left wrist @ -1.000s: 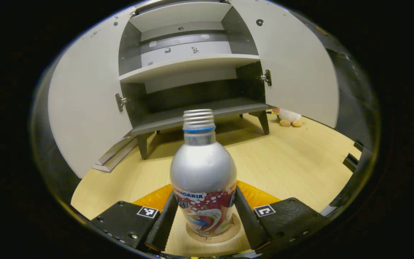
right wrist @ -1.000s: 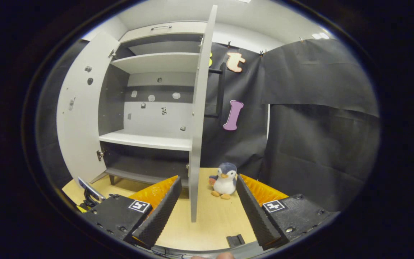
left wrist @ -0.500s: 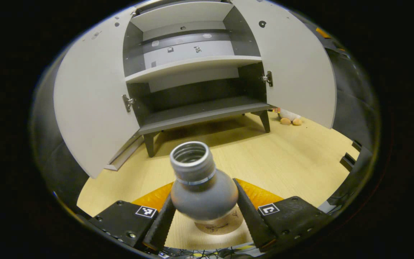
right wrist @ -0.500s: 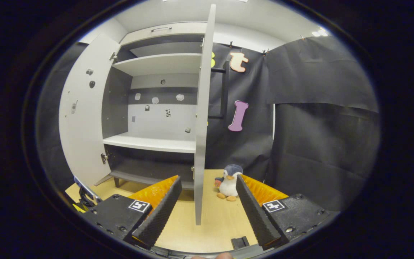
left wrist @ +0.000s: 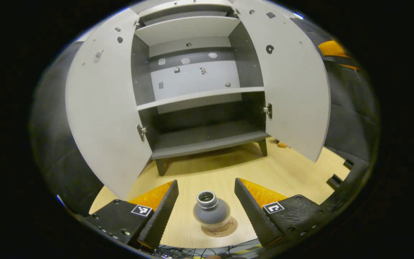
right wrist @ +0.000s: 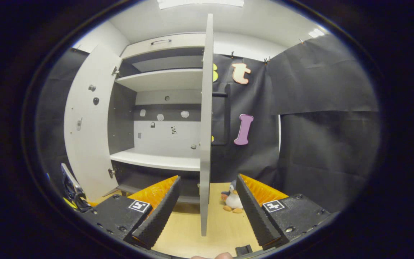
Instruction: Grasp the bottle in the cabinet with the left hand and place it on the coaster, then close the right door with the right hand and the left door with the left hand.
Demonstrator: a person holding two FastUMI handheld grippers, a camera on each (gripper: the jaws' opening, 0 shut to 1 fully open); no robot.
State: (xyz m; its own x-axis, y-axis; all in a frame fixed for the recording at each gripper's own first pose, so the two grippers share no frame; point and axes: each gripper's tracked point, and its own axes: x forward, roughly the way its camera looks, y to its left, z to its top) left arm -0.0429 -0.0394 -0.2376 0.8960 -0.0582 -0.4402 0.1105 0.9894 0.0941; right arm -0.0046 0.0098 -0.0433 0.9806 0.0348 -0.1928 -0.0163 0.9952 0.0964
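One bottle (left wrist: pixel 211 213), silver metal with a rounded shoulder and an open threaded neck, stands upright on one round cork coaster (left wrist: pixel 225 228) on the pale wood-grain floor (left wrist: pixel 293 172). My left gripper (left wrist: pixel 206 201) hangs above it, released, its two ribbed black fingers spread to either side of the bottle and touching nothing.

One cabinet (left wrist: pixel 199 97): flat grey panels, dark interior, angled legs. Its two doors both stand open, the left door (left wrist: pixel 106 115) and the right door (left wrist: pixel 293 90). I count two white shelves and one dark bottom board inside, with several small stickers on the back wall. Each door shows a metal hinge.

My right gripper (right wrist: pixel 207 205) is also released, its fingers wide apart. The right door (right wrist: pixel 205 126) is seen edge-on between them, a thin straight slab; neither finger presses on it. One plush penguin (right wrist: pixel 234 199), soft and rounded, sits on the floor just beyond.
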